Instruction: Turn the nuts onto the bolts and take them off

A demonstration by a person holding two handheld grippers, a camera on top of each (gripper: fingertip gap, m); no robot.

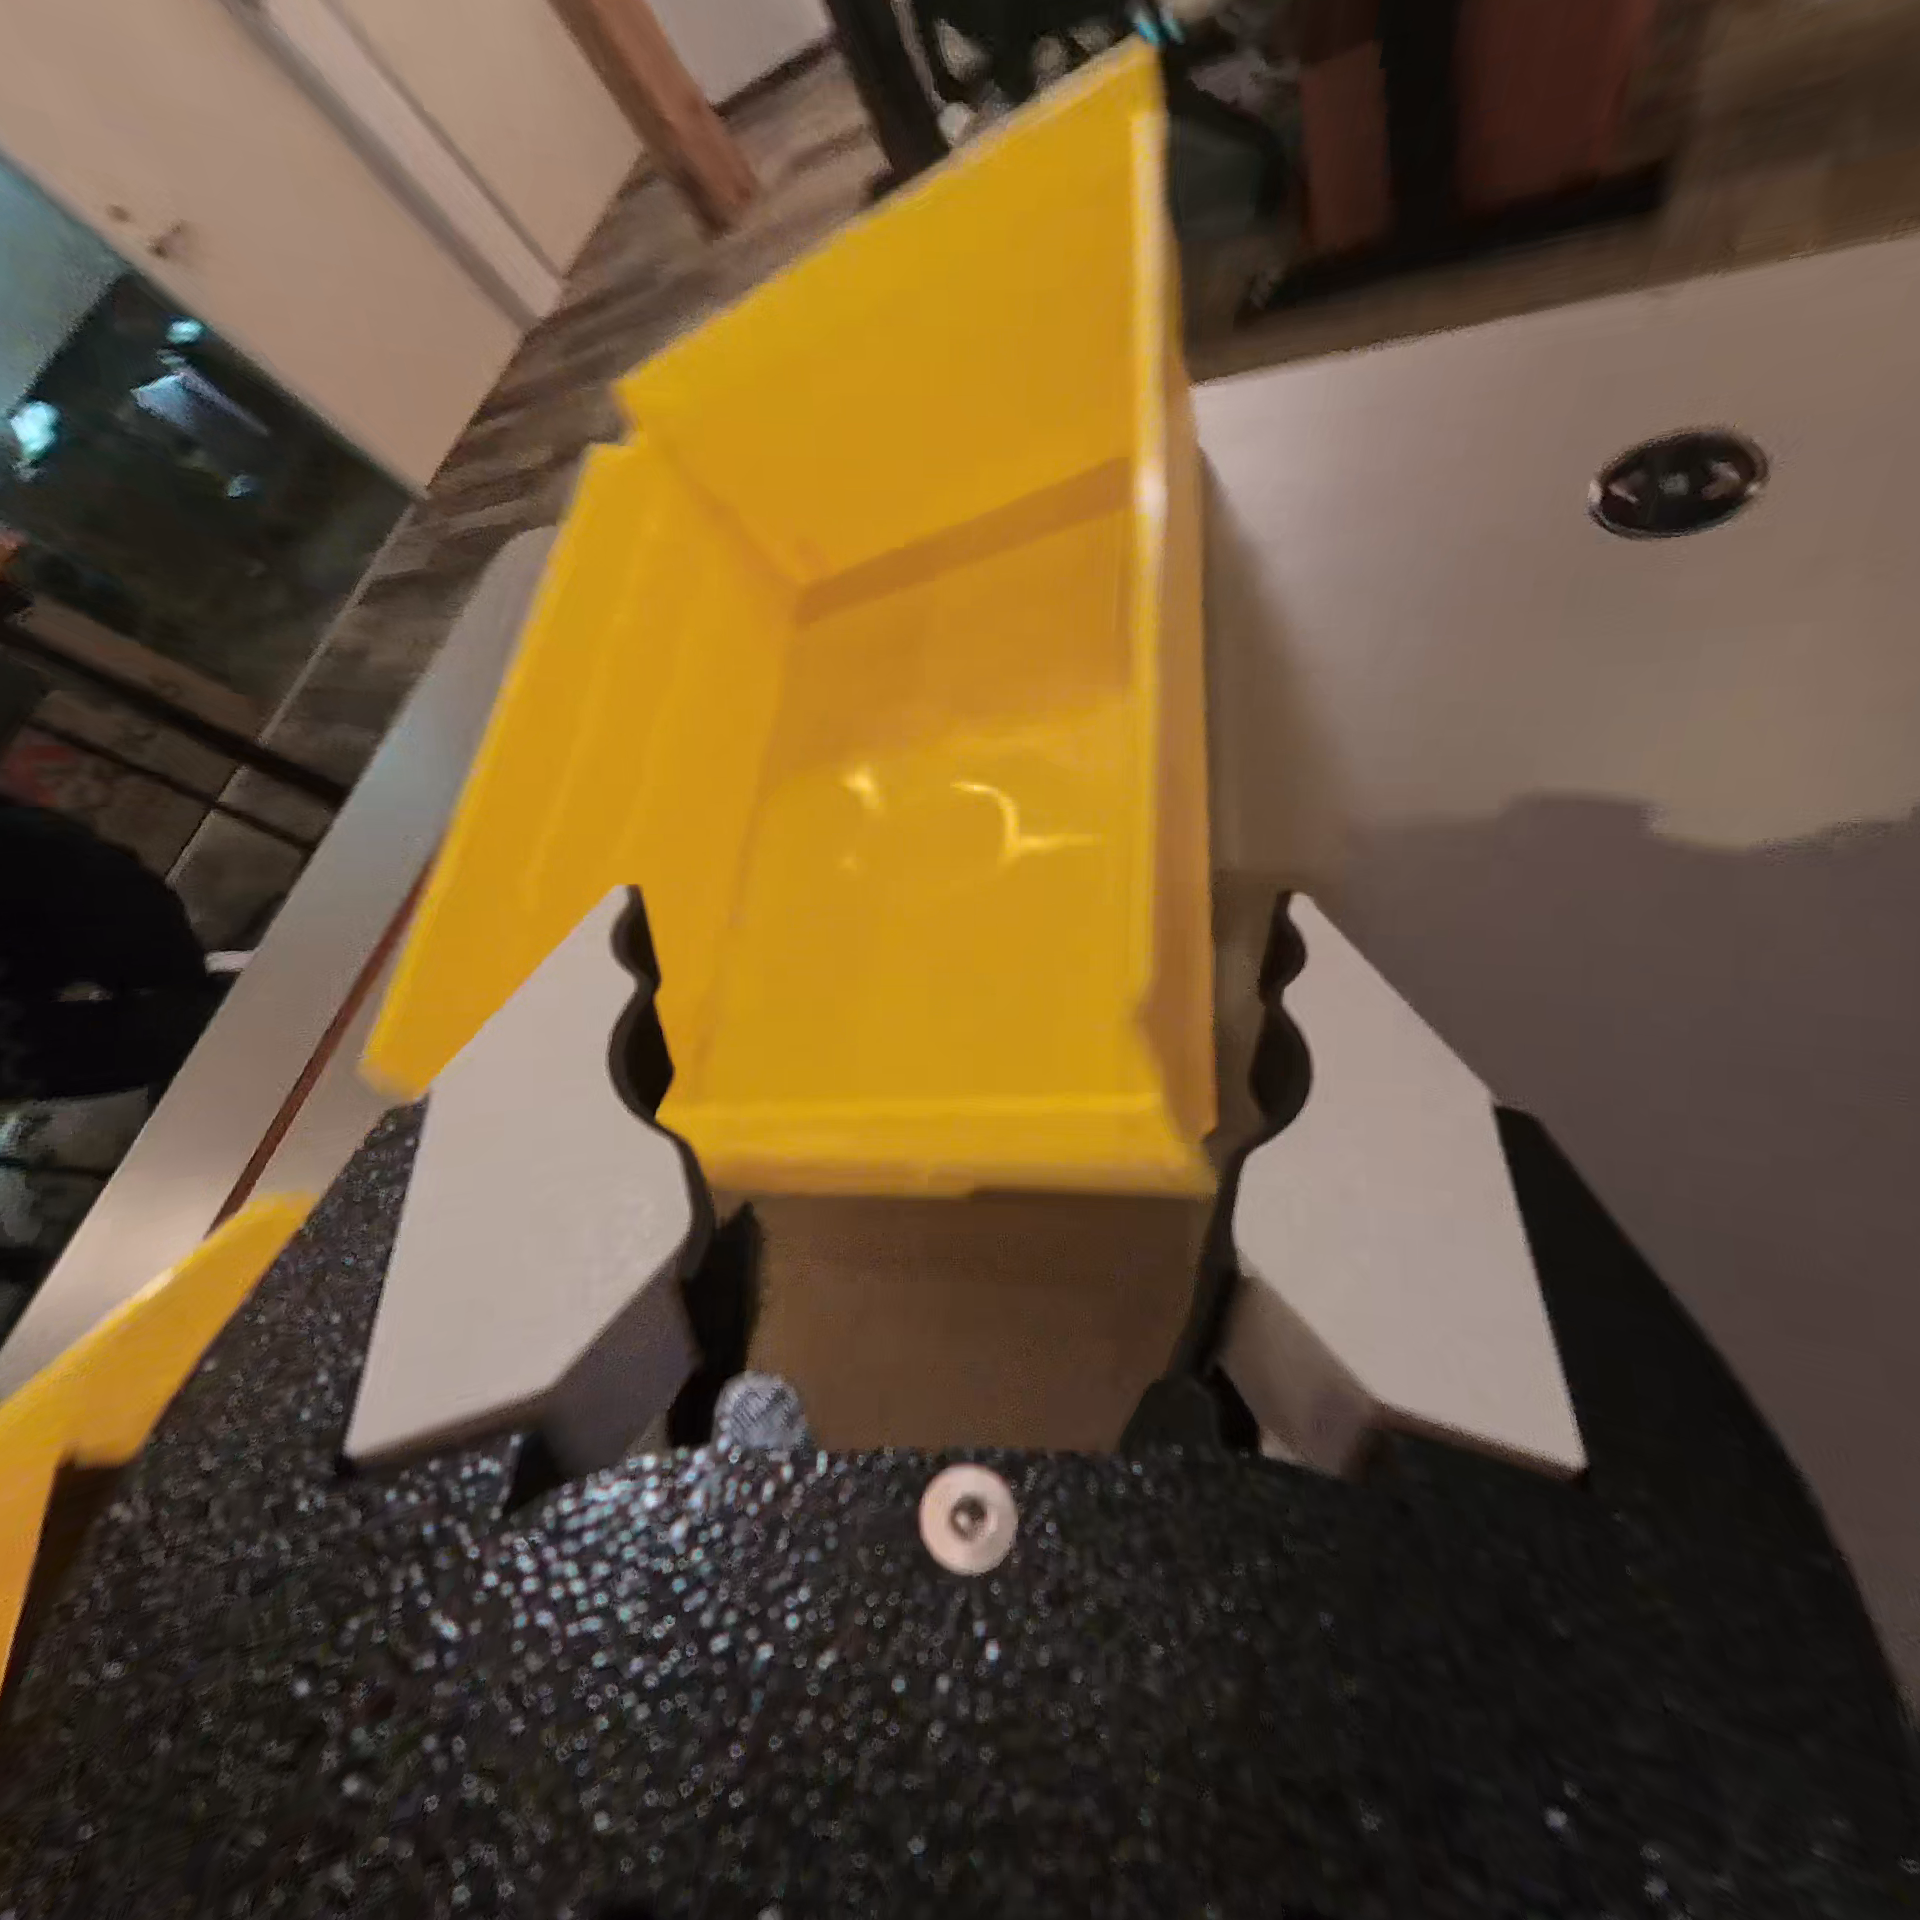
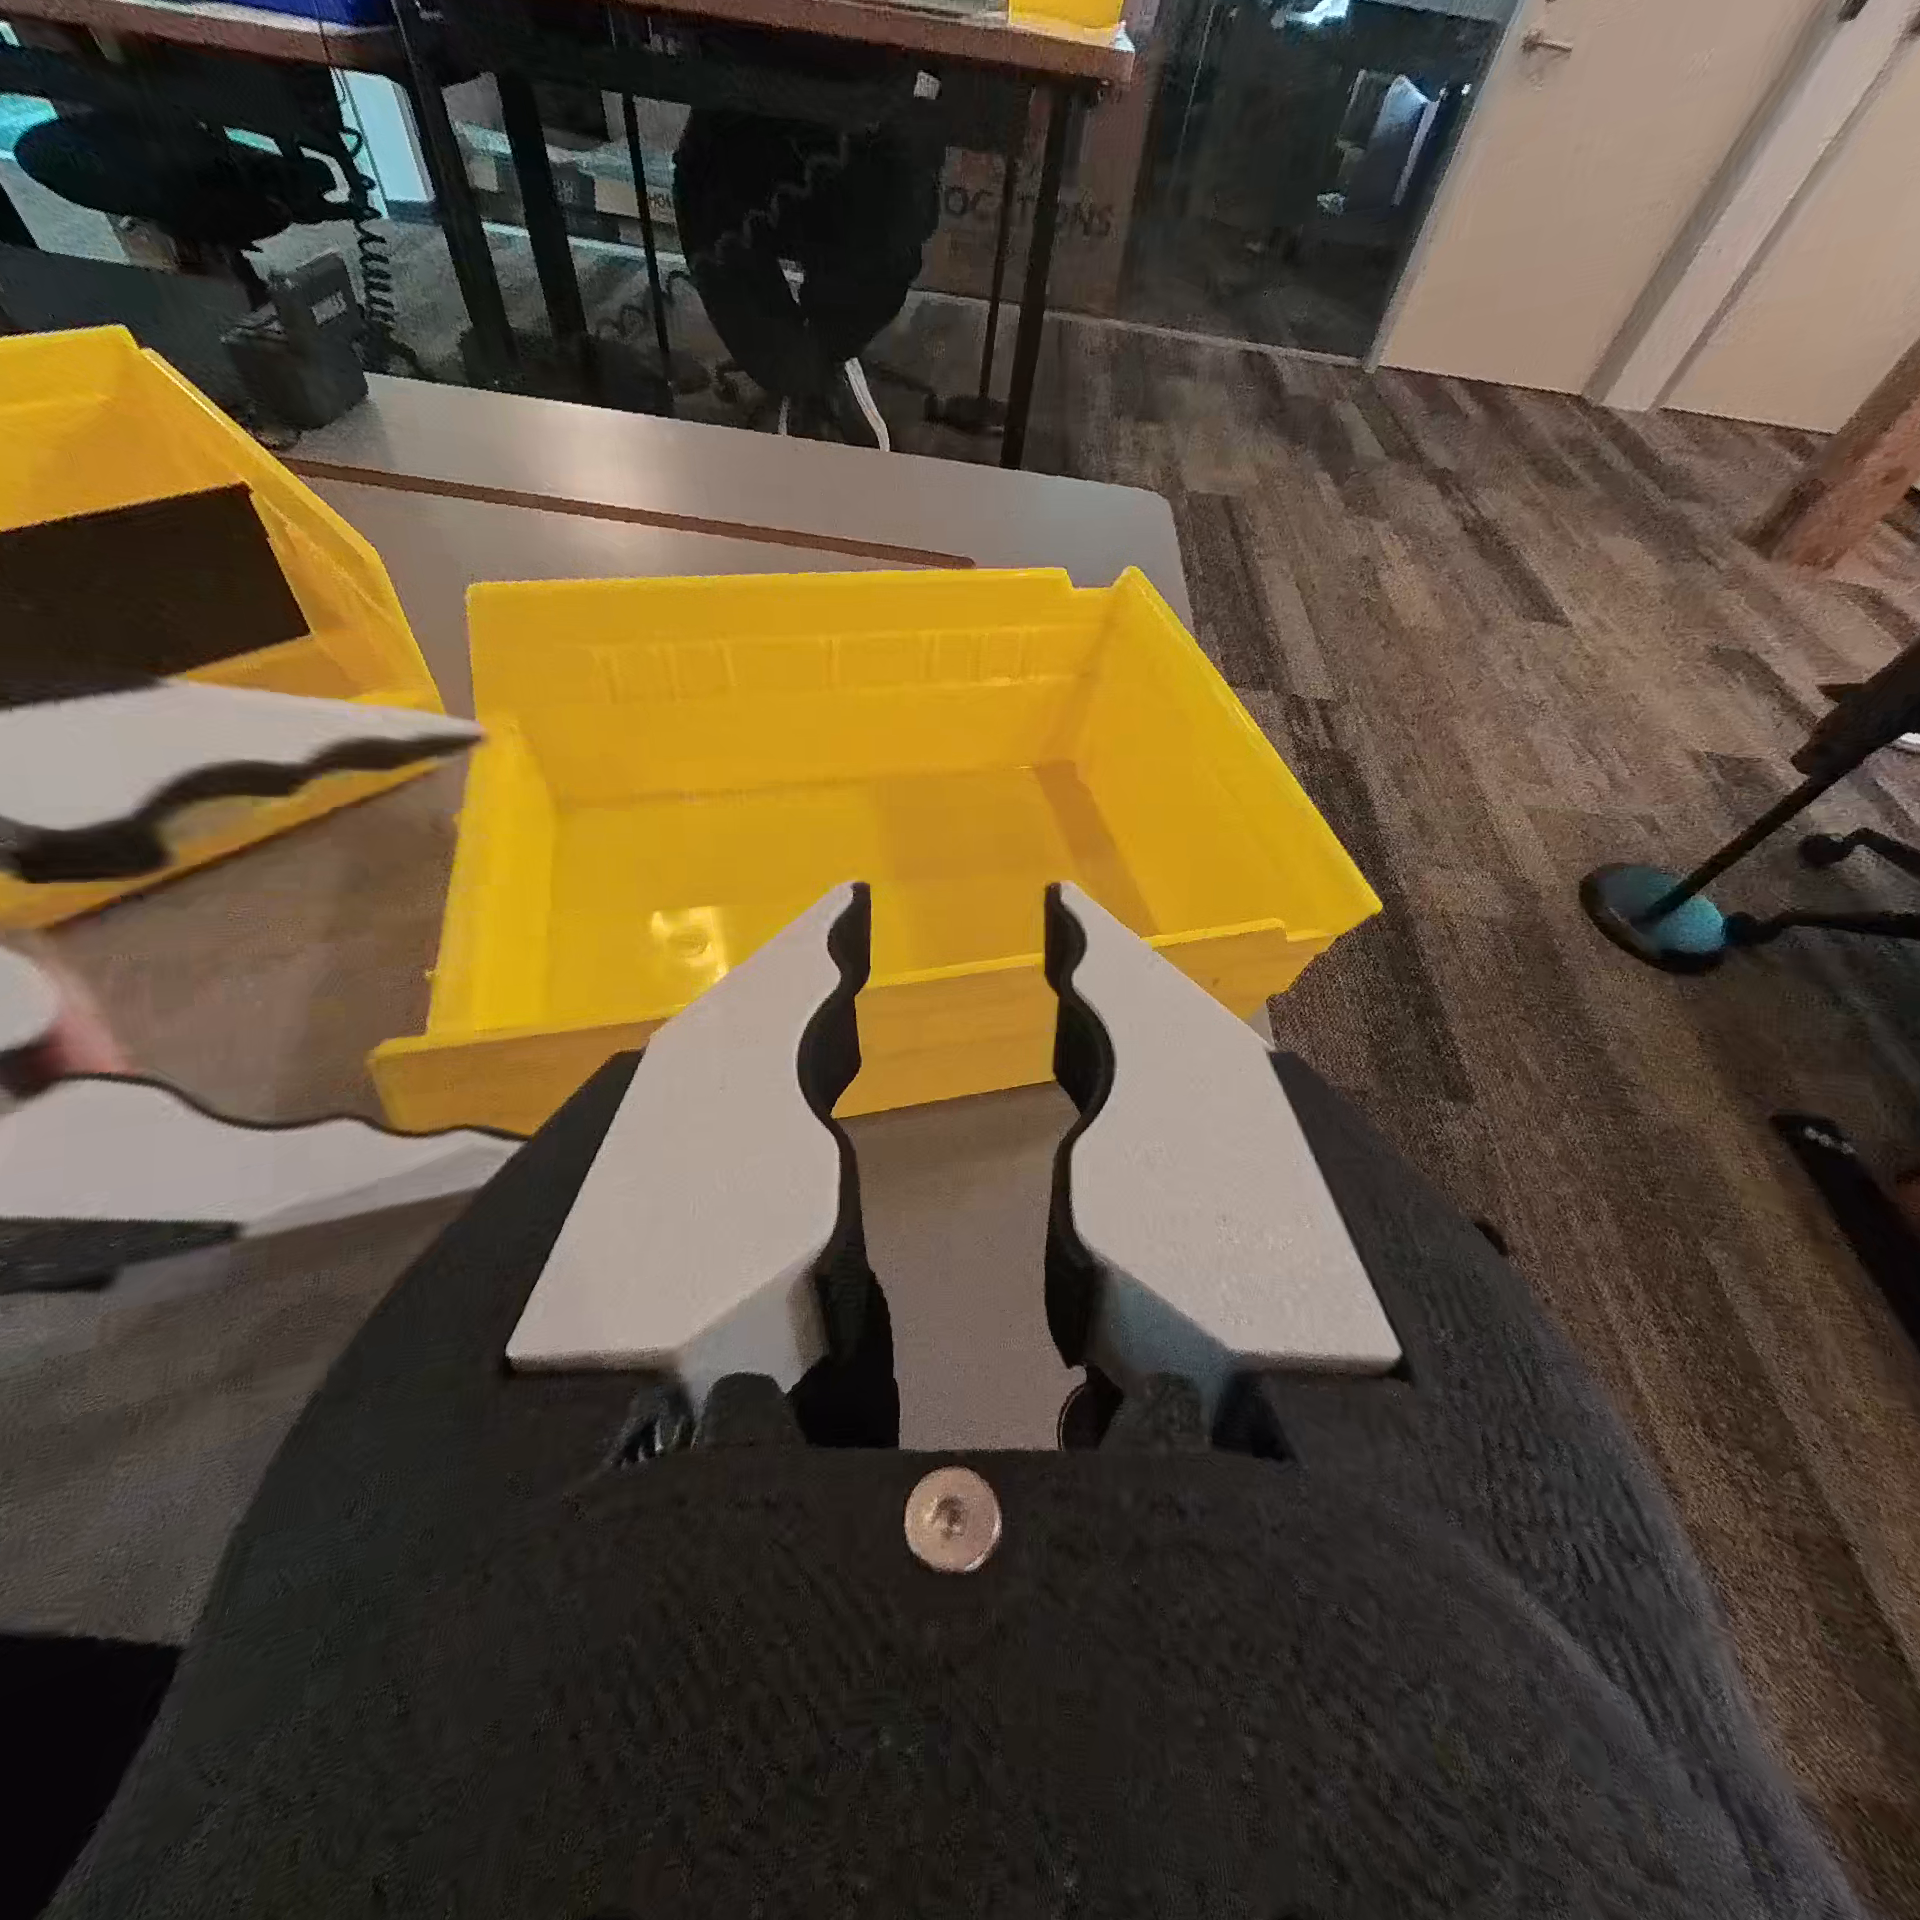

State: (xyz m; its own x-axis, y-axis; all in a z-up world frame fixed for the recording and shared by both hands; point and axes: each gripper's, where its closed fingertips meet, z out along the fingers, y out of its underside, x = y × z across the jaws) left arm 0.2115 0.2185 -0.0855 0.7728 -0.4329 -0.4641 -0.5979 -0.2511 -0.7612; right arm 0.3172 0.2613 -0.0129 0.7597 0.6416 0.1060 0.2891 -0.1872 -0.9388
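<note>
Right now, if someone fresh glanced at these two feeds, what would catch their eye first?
The bright yellow bin on the grey table, straight ahead of the right gripper, whose jaws stand open; no nut or bolt shows inside it. A second yellow bin sits to its left. The left gripper also has open jaws, with a yellow bin between them.

Writing shows in the right wrist view only: pale printed letters on a brown cardboard box (image 2: pixel 1023 223) behind the black table legs in the bkgd, partly hidden, plus small print on a black device (image 2: pixel 312 312) on the floor, too blurred to make out. Left wrist view: no text, nos. or signs legible; yellow bins carry no visible label.
</note>
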